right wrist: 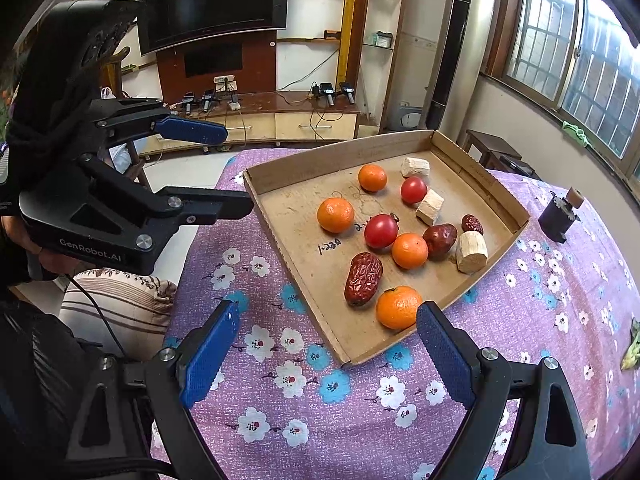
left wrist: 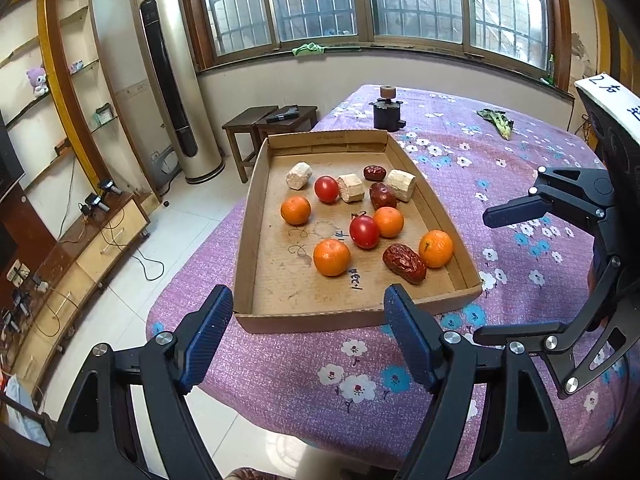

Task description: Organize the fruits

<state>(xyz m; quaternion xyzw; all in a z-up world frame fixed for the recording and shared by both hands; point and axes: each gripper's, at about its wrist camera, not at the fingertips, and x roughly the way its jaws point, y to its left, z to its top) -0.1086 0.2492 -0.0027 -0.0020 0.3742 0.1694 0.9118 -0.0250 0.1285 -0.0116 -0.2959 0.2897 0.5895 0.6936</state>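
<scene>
A shallow cardboard tray (left wrist: 256, 216) (right wrist: 472, 176) lies on the purple flowered tablecloth. It holds several oranges (left wrist: 331, 257) (right wrist: 398, 306), two red tomatoes (left wrist: 364, 231) (right wrist: 381, 231), three dark red dates (left wrist: 404, 263) (right wrist: 363, 273) and three pale cut chunks (left wrist: 351, 187) (right wrist: 471, 251). My left gripper (left wrist: 308, 336) is open and empty, just short of the tray's near edge; it also shows in the right wrist view (right wrist: 236, 168). My right gripper (right wrist: 328, 356) is open and empty at the tray's near corner, by an orange; it shows at the right in the left wrist view (left wrist: 488, 276).
A small dark device (left wrist: 387, 110) (right wrist: 558, 216) stands on the table beyond the tray. A green leafy scrap (left wrist: 498, 122) (right wrist: 632, 354) lies on the cloth to the right. The table edge drops to tiled floor (left wrist: 192, 224) on the left, near a wooden stool (left wrist: 268, 120).
</scene>
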